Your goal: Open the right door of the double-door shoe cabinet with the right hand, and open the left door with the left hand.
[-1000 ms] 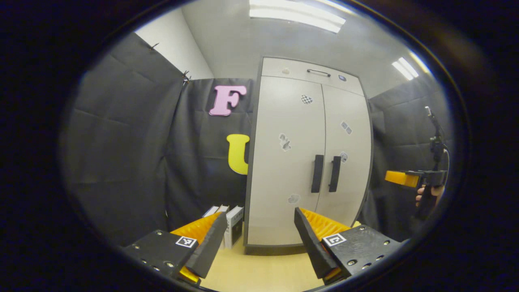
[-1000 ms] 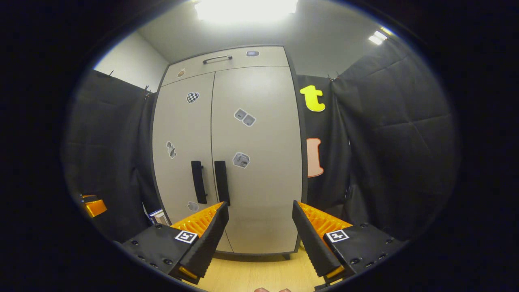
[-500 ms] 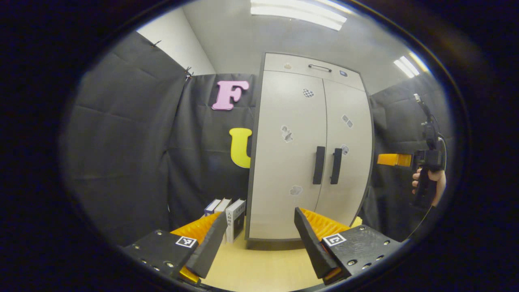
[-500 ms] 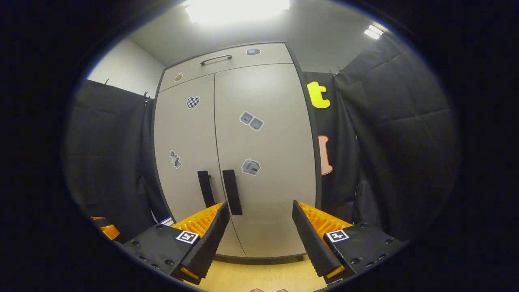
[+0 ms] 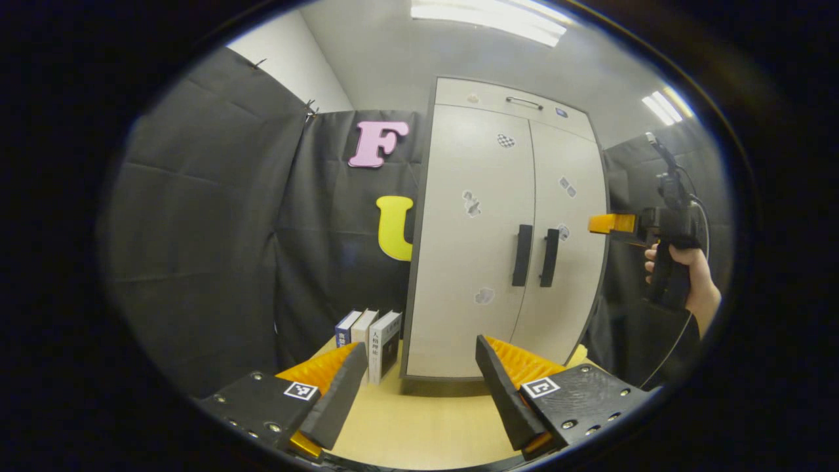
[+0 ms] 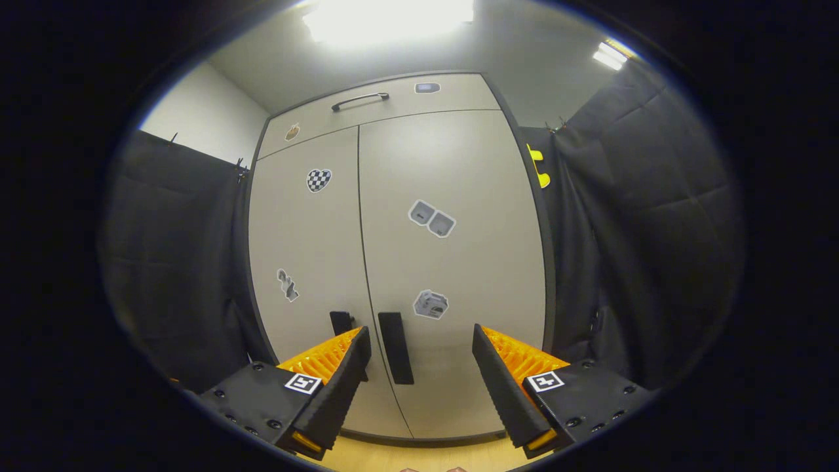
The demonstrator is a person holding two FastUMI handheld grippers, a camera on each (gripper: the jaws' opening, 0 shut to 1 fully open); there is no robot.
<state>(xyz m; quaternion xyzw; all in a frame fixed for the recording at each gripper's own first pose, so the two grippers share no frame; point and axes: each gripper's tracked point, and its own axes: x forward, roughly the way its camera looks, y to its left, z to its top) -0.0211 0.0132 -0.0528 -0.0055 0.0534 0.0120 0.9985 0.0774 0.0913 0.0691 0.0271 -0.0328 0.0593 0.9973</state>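
Pale grey cabinet [image 6: 452,262] with black handles [image 6: 395,347], checkered heart sticker [image 6: 318,179]; orange-ribbed fingers [image 6: 518,357].

Closed shoe cabinet [image 5: 505,242], books [image 5: 370,334] beside, left gripper [image 5: 419,387] spread

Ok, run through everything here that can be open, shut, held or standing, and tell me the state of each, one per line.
Left door: closed.
Right door: closed.
Top drawer: closed.
Left gripper: open, holding nothing, well back from the cabinet.
Right gripper: open, holding nothing, right door's handle seen between its fingers, untouched.
Books: standing upright beside the cabinet.
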